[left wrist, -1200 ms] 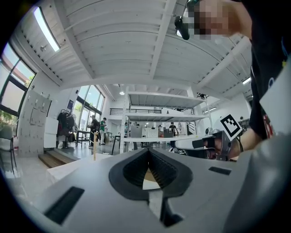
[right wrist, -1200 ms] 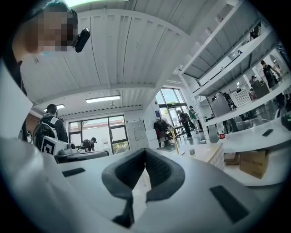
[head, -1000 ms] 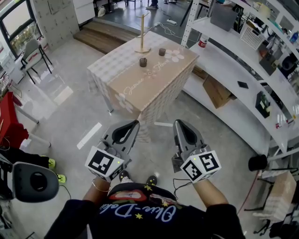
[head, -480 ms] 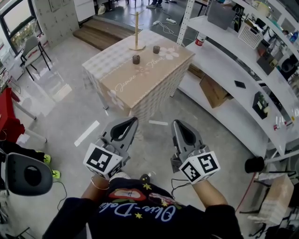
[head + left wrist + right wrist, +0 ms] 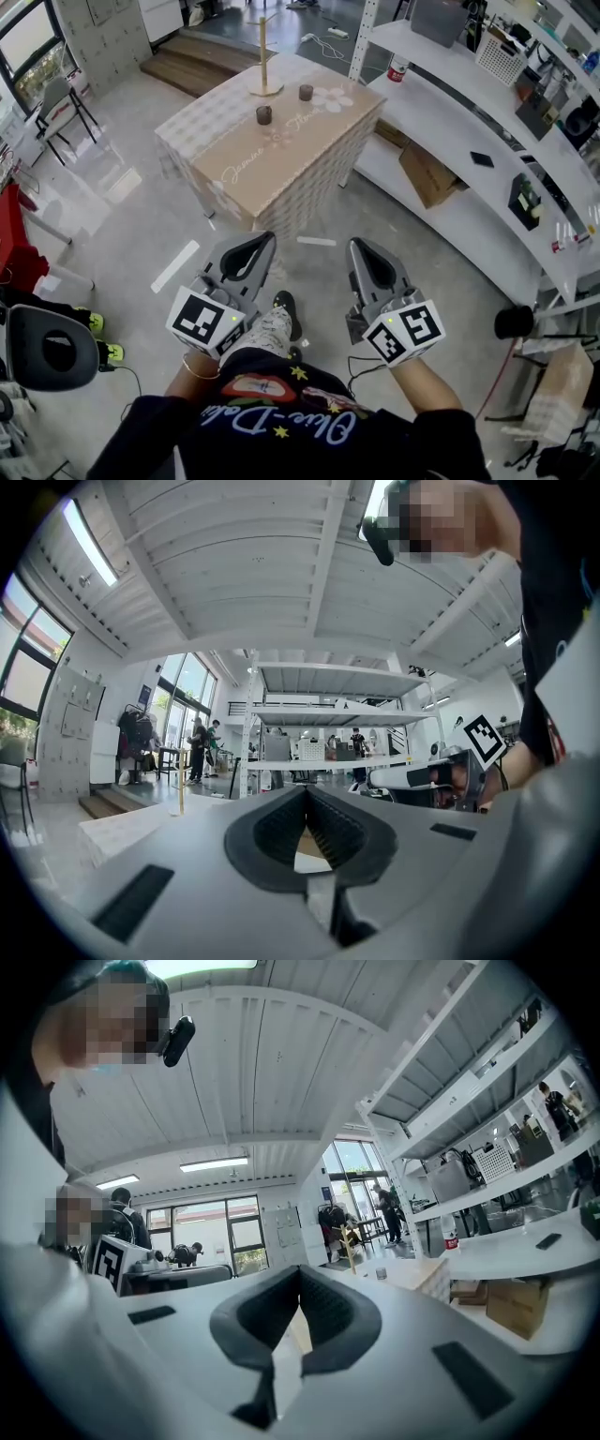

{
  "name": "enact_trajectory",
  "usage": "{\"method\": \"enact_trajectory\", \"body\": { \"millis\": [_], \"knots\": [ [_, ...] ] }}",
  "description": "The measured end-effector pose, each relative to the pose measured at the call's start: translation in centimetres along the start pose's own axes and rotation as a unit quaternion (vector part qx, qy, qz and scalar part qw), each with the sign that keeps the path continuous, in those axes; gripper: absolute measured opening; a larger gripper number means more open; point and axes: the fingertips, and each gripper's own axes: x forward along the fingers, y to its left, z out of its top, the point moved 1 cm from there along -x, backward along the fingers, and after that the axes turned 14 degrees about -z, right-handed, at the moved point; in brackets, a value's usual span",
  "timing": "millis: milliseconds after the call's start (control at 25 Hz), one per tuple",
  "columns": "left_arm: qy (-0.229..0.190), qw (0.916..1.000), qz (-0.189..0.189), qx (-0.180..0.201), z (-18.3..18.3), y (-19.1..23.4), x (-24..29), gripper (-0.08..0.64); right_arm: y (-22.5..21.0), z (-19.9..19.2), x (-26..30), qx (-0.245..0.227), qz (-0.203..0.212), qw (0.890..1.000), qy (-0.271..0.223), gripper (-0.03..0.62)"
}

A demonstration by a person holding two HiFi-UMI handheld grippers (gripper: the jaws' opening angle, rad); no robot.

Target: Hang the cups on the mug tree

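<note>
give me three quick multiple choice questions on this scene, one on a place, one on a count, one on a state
1. The cups stand: A on the table; B on the floor; C on a shelf.
2. Cups in view: A one; B two; C four.
3. The left gripper and right gripper are: A both shut, empty; B both open; C each shut on a cup.
Answers: A, both rest on the tabletop; B, two dark cups show; A, each gripper view shows the jaws together with nothing between.
</note>
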Motion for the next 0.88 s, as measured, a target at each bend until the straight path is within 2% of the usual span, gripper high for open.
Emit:
{"method": "enact_trajectory", "body": {
  "millis": [360, 880],
  "knots": [
    [-0.011, 0.9998, -0.019, 0.002, 0.2, 2.8, 4.3, 0.009, -2.1, 0.8, 3.7, -0.005, 0.002, 1.0, 0.003, 0.009],
    [-0.011, 0.9999, -0.012, 0.003, -0.4, 7.6, 7.5, 0.009, -4.4, 0.3, 9.8, -0.006, 0.011, 1.0, 0.013, 0.009]
  ]
}}
